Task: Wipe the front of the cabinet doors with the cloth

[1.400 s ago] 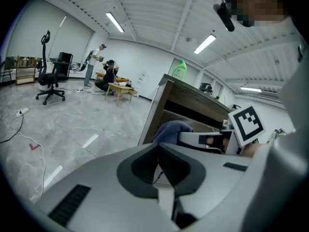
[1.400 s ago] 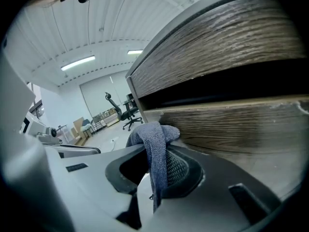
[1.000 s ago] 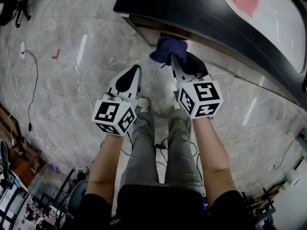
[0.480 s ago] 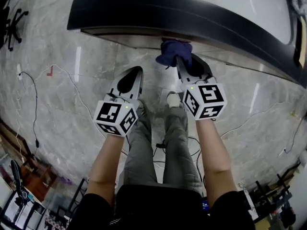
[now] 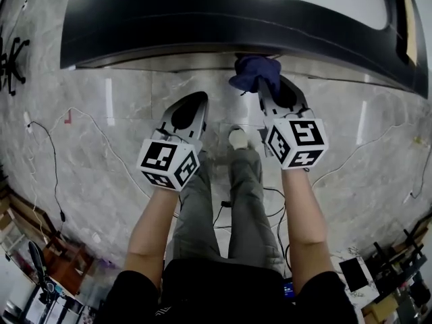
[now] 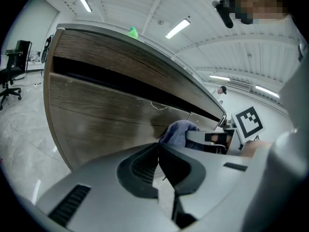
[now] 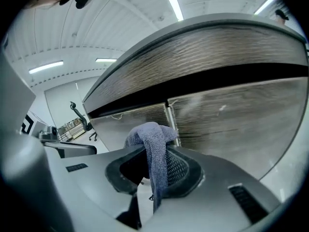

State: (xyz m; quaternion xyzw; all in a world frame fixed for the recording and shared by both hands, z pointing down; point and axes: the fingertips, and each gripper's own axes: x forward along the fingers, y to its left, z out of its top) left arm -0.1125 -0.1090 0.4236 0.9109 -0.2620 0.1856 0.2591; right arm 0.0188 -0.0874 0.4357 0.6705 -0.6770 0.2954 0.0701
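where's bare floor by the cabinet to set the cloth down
Bare floor lies left of the left gripper, along the cabinet base, and right of the right gripper holding the cloth. Crowded: cables around the legs and clutter at the bottom corners.

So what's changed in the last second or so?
The person has squared up to the cabinet, whose top now runs straight across the head view instead of slanting. The right gripper stayed shut on the cloth, up by the cabinet front; the left gripper stayed shut and empty beside it.

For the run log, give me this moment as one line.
right hand-held gripper: shut on cloth near cabinet doors | left hand-held gripper: shut, empty
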